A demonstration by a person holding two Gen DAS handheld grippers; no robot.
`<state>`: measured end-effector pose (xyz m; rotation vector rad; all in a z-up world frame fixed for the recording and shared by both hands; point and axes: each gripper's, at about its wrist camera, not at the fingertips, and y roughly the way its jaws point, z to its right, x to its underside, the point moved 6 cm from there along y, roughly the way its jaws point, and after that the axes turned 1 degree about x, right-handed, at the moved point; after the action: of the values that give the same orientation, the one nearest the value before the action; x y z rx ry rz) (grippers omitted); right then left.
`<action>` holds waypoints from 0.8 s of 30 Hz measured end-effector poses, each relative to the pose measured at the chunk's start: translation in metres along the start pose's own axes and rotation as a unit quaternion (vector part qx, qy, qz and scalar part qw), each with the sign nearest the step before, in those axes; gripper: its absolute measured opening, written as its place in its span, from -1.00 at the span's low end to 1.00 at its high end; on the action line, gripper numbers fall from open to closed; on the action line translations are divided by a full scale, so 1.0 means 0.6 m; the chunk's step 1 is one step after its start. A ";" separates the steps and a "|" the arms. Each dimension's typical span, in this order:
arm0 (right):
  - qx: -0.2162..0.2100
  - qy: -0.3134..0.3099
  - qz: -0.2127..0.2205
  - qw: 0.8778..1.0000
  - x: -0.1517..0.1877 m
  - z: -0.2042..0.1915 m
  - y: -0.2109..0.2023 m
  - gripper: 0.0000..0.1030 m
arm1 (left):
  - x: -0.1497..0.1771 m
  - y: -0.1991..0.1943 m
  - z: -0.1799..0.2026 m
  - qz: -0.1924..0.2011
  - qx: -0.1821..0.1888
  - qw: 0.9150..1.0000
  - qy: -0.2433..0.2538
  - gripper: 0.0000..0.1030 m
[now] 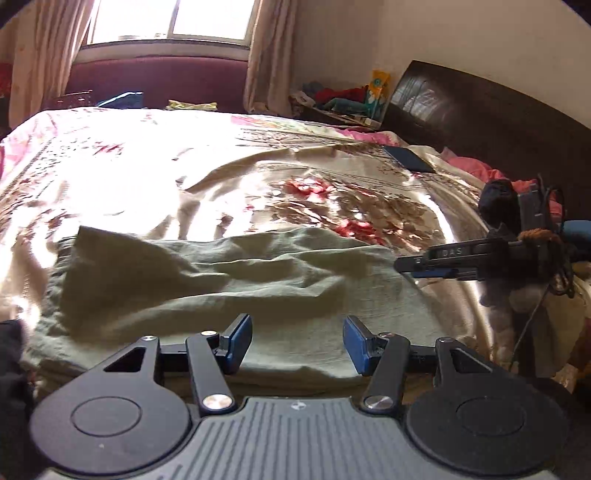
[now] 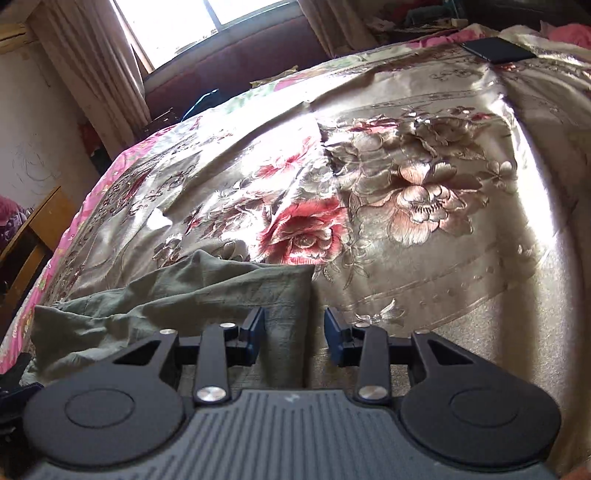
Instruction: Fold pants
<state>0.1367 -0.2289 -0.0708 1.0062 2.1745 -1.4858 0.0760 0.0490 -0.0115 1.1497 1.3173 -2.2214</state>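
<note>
Olive green pants (image 1: 221, 288) lie rumpled across the near part of the bed, partly folded over. My left gripper (image 1: 297, 339) is open, its blue-padded fingers just above the pants' near edge, holding nothing. My right gripper (image 2: 294, 332) is open over the right end of the pants (image 2: 207, 295), with the cloth's edge lying between its fingers; nothing is clamped. The right gripper also shows side-on in the left wrist view (image 1: 436, 264), at the pants' right end.
The bed carries a shiny floral bedspread (image 2: 406, 192). A dark phone (image 1: 408, 158) lies near the dark headboard (image 1: 480, 110). Pink bedding is bunched at the head end. A cluttered bedside table (image 1: 340, 99) and a curtained window (image 1: 170, 22) stand behind the bed.
</note>
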 end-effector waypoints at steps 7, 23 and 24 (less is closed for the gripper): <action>-0.138 0.070 -0.017 0.988 -0.034 0.021 0.061 -0.21 | 0.015 0.109 0.155 -0.069 0.071 0.991 0.088 0.29; -0.034 0.044 -0.005 0.998 -0.083 0.119 0.009 -0.71 | 0.026 0.185 0.234 -0.117 0.115 0.982 0.096 0.35; -0.015 0.024 0.016 0.999 -0.090 0.118 -0.005 -0.72 | 0.019 0.181 0.226 -0.112 0.109 0.983 0.094 0.35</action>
<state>0.1635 -0.3133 -0.0646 1.0712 2.1963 -1.4257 0.0704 -0.1206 -0.0499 1.3796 1.3594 -2.5236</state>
